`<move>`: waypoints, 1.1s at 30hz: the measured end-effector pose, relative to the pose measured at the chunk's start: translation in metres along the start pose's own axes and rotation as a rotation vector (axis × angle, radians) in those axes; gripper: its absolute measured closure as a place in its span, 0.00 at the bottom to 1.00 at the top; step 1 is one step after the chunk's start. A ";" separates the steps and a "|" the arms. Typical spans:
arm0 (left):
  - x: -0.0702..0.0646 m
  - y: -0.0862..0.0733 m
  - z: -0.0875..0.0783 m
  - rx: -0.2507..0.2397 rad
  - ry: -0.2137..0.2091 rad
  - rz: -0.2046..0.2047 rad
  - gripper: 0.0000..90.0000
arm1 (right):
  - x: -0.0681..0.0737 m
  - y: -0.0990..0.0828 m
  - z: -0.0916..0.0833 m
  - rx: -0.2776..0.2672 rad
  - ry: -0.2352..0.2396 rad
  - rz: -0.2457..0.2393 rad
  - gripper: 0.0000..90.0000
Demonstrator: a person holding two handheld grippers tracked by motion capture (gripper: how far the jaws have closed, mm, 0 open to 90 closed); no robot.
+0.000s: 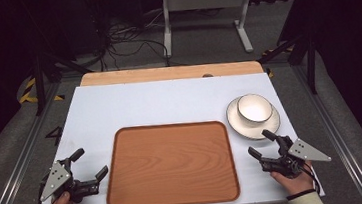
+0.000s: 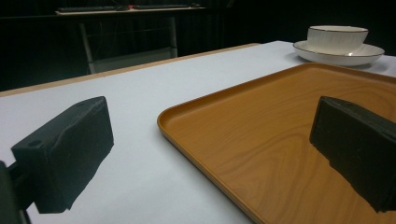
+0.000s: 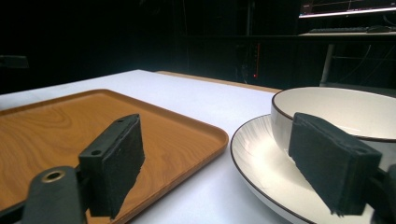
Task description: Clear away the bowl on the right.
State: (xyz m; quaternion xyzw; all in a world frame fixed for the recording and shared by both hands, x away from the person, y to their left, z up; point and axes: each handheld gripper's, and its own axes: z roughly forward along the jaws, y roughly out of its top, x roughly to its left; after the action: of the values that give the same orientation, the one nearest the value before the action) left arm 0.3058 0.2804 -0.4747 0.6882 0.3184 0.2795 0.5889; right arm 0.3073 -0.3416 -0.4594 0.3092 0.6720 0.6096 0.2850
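Tray (image 1: 171, 164) lies empty on the white counter (image 1: 144, 105) in a dark room, between the left tool (image 1: 90, 165) and right tool (image 1: 262, 143), both spread. Left gripper view shows the bowl (image 2: 337, 36) on its plate (image 2: 369, 52) far off. Right gripper view shows them just ahead, with a lit monitor (image 3: 348, 6) behind.

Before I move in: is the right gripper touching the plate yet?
Apart. The high view shows white table between the right gripper and the plate; its jaws stand open, holding nothing.
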 end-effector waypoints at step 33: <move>0.000 0.000 0.001 0.005 0.001 -0.005 0.00 | 0.009 0.072 -0.001 -0.020 0.003 0.017 0.34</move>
State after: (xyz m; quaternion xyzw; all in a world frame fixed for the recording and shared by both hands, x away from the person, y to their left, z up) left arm 0.3065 0.2800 -0.4747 0.6887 0.3212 0.2775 0.5878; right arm 0.3059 -0.3306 -0.3881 0.3110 0.6637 0.6191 0.2819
